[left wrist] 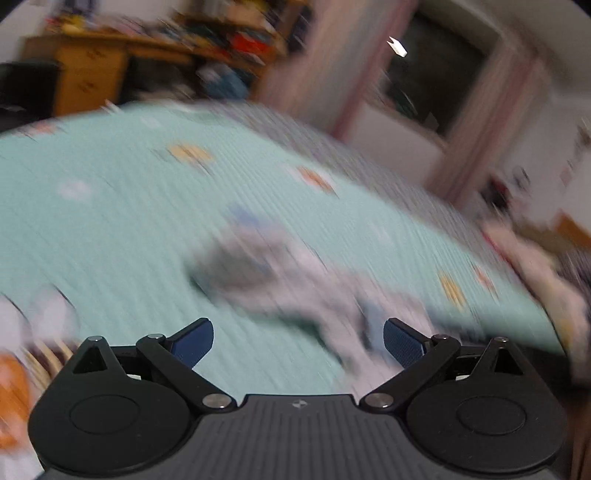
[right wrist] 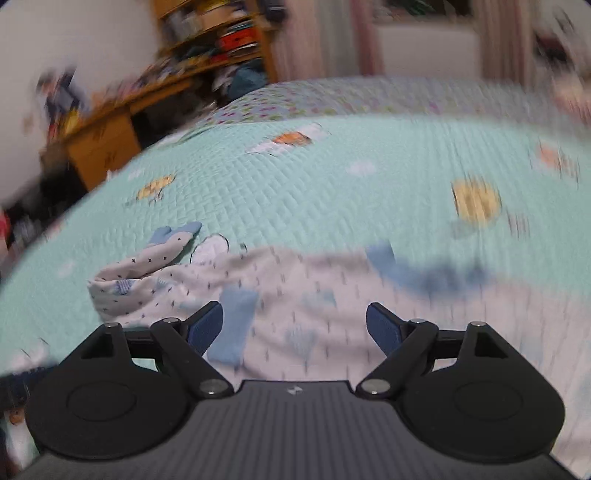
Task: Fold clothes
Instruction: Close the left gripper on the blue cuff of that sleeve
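While both of my views are smeared with blur, the surface is plain enough: a bed (right wrist: 332, 184) covered by a mint-green quilted spread (left wrist: 129, 221), stitched in a small grid and dotted with orange, yellow and white cartoon patches. Along its far edge a second cover (right wrist: 280, 103) with small coloured spots shows. On the near part of the spread lies the white garment (right wrist: 295, 295), printed with tiny dark marks and pale blue shapes, trimmed with light blue cuffs; it is rumpled, with one sleeve (right wrist: 162, 251) thrown out to the left in the right view. My right tongs (right wrist: 294, 325) are released, their blue pads spread wide above the white cloth with nothing pinched between them. My left tongs (left wrist: 298, 343) are likewise released and empty, hanging over the spread with the blurred garment just ahead. Beyond the bed on the left stands a wooden desk with drawers (left wrist: 88, 74), and above it wooden shelves (right wrist: 221, 33) crammed with bright things I cannot make out. Pale pink curtains (left wrist: 317, 62) hang behind the bed beside a dark window (left wrist: 436, 74), and the walls are white. Some pale heaped cloth (left wrist: 535, 258) lies off the bed's right edge in the left view, too blurred to tell more.
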The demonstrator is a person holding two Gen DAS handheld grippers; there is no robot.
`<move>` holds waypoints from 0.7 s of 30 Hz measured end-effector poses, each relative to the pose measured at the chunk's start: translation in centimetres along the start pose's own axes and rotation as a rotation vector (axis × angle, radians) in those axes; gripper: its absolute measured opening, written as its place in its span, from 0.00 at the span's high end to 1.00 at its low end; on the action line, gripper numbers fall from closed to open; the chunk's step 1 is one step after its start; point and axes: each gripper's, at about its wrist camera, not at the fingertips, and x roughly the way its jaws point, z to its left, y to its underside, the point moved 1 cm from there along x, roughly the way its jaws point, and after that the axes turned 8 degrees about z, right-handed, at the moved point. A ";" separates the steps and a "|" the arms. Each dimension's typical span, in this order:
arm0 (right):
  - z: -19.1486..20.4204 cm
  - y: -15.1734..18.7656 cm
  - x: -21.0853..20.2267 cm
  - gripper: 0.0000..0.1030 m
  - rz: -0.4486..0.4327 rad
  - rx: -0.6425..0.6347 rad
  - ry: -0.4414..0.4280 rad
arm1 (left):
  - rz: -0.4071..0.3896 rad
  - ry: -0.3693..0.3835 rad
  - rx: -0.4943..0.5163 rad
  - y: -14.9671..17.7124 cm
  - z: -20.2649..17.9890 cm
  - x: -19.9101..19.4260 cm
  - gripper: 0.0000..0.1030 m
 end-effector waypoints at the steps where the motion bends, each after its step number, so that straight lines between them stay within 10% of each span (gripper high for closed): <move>1: -1.2 1.4 -0.3 0.14 -0.003 0.061 -0.021 | -0.033 -0.034 0.001 -1.0 0.7 -0.1 0.02; 6: -4.9 7.7 -1.5 0.14 -0.096 0.153 -0.113 | -0.069 -0.332 0.322 -5.4 -1.3 4.2 0.01; 15: -6.6 9.2 -1.3 0.11 -0.206 0.205 -0.250 | 0.183 -0.144 0.097 -14.4 3.3 13.8 0.04; 21: -7.5 9.4 -1.3 0.11 -0.232 0.251 -0.309 | 0.338 -0.103 0.029 -15.0 4.5 18.6 0.16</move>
